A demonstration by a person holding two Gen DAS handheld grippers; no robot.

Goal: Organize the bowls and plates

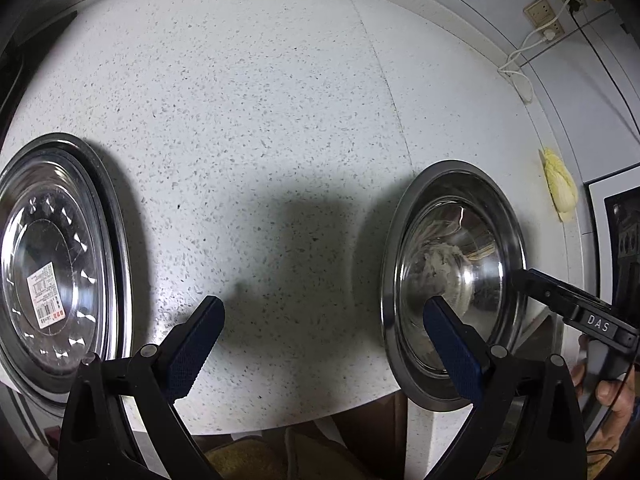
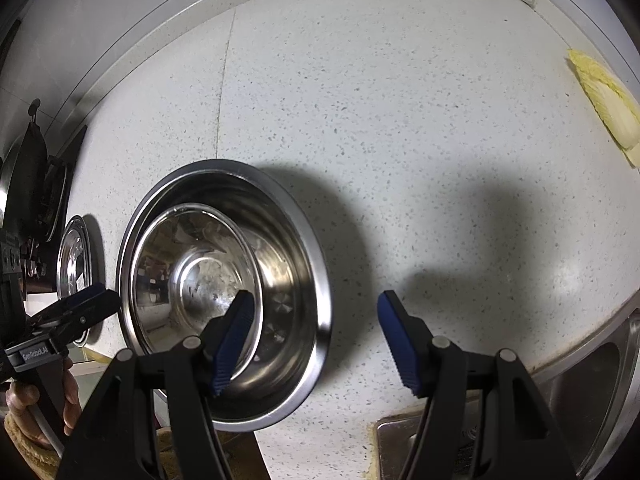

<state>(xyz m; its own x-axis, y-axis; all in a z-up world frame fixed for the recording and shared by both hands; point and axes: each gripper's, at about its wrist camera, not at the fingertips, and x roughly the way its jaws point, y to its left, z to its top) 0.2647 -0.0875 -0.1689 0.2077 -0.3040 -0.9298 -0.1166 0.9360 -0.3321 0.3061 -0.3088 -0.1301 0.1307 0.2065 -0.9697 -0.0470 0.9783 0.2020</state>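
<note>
Both cams sit low, right behind their own claw, looking forward and down over the speckled bench [image 1: 260, 120]. The left wrist view has the left claw [image 1: 324, 344] filling the bottom of the frame, with the wall sockets [image 1: 540, 10] way off in the upper right. The right wrist view sits close over the steel bowl [image 2: 280, 216] at lower left, sink [image 2: 592, 376] at lower right. Both views share that bowl, the cabbage leaf [image 1: 560, 184] and the plate [image 1: 60, 256], and each catches the other claw at its edge.
</note>
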